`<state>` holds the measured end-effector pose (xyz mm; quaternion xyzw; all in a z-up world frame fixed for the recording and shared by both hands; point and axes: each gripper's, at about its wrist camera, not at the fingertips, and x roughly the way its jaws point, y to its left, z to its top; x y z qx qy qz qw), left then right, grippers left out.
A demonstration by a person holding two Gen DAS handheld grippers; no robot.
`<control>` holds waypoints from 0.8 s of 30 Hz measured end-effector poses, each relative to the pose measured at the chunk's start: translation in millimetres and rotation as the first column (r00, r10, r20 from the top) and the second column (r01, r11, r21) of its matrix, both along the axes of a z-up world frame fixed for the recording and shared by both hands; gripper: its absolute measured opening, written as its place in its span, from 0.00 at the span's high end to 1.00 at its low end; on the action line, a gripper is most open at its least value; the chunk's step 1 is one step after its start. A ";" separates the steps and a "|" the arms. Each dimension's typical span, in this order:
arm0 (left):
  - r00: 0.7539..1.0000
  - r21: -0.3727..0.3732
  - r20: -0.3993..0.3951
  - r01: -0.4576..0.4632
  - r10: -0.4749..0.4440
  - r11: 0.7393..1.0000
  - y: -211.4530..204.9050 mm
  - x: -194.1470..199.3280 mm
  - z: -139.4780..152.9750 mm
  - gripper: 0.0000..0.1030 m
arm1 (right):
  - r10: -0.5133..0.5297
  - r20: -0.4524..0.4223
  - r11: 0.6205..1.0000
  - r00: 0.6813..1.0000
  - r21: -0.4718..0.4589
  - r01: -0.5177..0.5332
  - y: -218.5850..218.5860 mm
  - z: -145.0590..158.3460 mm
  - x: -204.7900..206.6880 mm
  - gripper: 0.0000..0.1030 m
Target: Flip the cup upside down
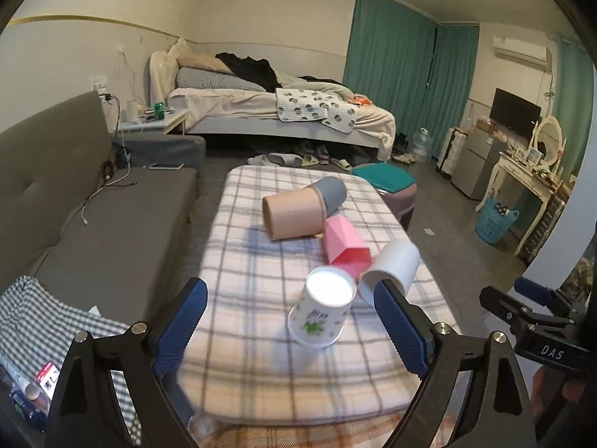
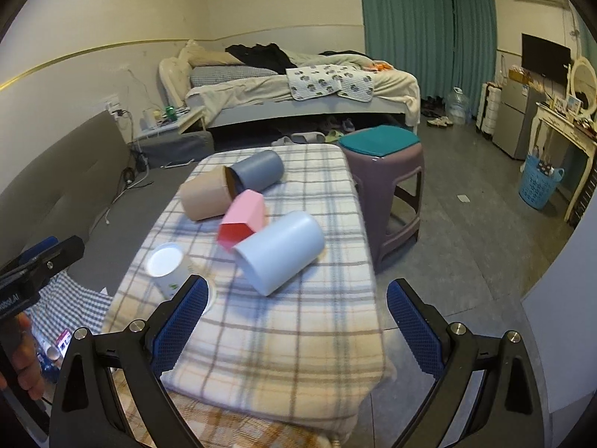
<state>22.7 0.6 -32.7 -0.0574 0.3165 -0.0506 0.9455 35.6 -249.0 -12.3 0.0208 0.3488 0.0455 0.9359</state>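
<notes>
Nearest on the plaid-covered table (image 1: 238,373), a white paper cup (image 1: 321,311) with green print stands upside down, base up, between the spread blue fingers of the left gripper (image 1: 294,330), untouched. Just right of it a pale blue cup (image 2: 280,257) lies on its side, touching a pink hexagonal cup (image 2: 242,220). Farther back lie a beige cup (image 2: 205,198) and a grey cup (image 2: 259,173), touching. Right gripper (image 2: 298,330) hovers near, jaws apart, empty. A purple stool (image 2: 384,171) stands right.
</notes>
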 end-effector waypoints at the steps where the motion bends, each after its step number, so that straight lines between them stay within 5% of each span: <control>1: 1.000 -0.008 -0.011 -0.010 0.009 1.000 3.5 -3.8 -3.6 0.08 | 0.010 0.001 1.000 1.000 -0.002 -0.010 3.9 0.5 -1.8 0.06; 24: 0.997 0.083 -0.021 -0.068 0.070 0.994 10.2 -23.7 -19.7 0.03 | 0.025 -0.001 0.995 1.000 -0.093 -0.025 33.5 -14.4 -12.9 0.05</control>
